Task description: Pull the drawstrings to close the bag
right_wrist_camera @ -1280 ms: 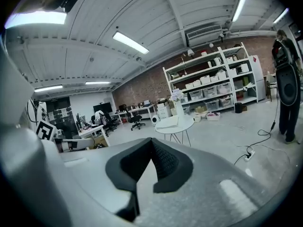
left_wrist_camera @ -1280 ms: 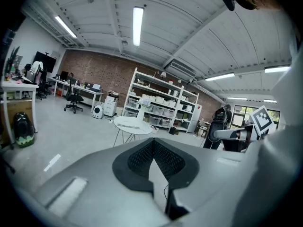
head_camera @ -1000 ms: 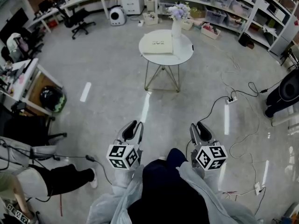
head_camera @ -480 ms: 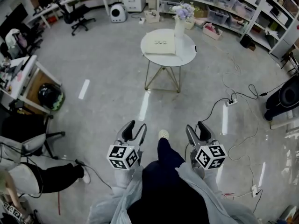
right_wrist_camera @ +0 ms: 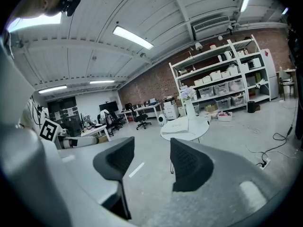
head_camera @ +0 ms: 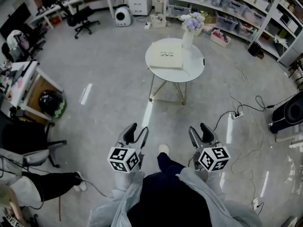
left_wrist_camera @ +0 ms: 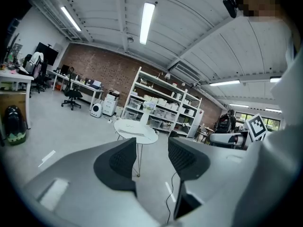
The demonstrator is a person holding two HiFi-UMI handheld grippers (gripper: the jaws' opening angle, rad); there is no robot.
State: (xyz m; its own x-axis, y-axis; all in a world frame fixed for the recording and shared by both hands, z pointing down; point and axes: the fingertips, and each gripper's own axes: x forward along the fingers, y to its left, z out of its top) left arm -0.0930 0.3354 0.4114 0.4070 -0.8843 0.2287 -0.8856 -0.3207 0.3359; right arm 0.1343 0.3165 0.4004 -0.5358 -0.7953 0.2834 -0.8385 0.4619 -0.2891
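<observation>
A flat cream drawstring bag (head_camera: 166,59) lies on a small round white table (head_camera: 196,72) far ahead of me, beside a white vase of flowers (head_camera: 188,37). My left gripper (head_camera: 137,128) and right gripper (head_camera: 199,128) are held side by side at waist height, well short of the table. Both point toward it. In the left gripper view the left gripper (left_wrist_camera: 151,150) frames the table (left_wrist_camera: 137,132) in its gap. The right gripper (right_wrist_camera: 151,157) shows the bag (right_wrist_camera: 177,125) beyond it. Both pairs of jaws are closing a little, with nothing between them.
Cables and a power strip (head_camera: 235,113) trail over the floor right of the table. Shelving with bins (head_camera: 227,6) lines the back wall. Desks and office chairs (head_camera: 78,18) stand at the left. A seated person's legs (head_camera: 47,186) are at lower left. My own shoe (head_camera: 164,149) shows between the grippers.
Both grippers' jaws stand wider apart than a second ago. I have stepped forward, so the table sits slightly lower and nearer in the head view.
</observation>
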